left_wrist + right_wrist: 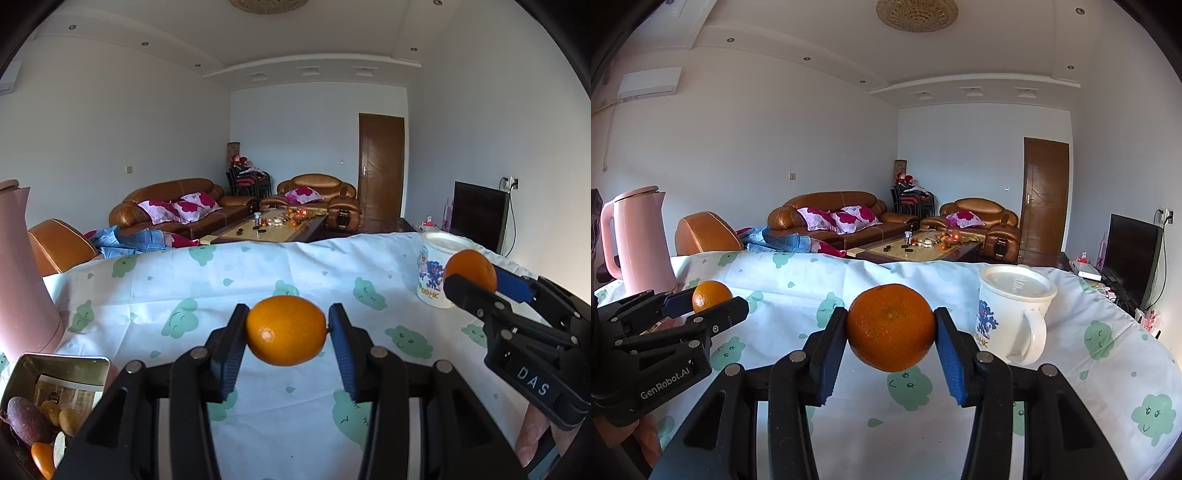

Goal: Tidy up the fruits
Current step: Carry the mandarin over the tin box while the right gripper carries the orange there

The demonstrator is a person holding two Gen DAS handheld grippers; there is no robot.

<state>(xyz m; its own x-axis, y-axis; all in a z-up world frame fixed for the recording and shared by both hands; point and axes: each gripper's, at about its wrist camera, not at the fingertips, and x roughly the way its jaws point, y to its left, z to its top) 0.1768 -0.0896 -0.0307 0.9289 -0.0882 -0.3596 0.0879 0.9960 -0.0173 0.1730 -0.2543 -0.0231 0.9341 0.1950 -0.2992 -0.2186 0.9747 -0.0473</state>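
Left wrist view: my left gripper (288,330) is clenched on a smooth oval orange fruit (285,329), the blue pads (229,347) pressing its two ends, and the fruit hangs clear above the tablecloth (184,288), white with green smiling clouds. At the lower left corner sits a metal tin (64,363) holding a purple sweet potato (26,421), some small yellowish pieces and another orange fruit; I cannot tell more of its contents. A pink kettle (22,280) stands behind the tin at the left edge. To the right my right gripper (476,280) comes in from the side, grasping a round orange (471,269) in front of a white lidded mug (437,273) with a blue cartoon print.

In the right wrist view, my right gripper (891,328) pinches the dimpled round orange (891,326) by its sides, lifted off the tablecloth (1089,369). The mug (1012,314) stands just to the right of it, handle turned toward me. My left gripper (709,301) shows at the left with its oval fruit (711,295), the kettle (642,240) behind it. A hand (646,432) shows beneath that gripper. Beyond the table, well apart, are brown leather sofas (834,218) and a low coffee table (923,245).
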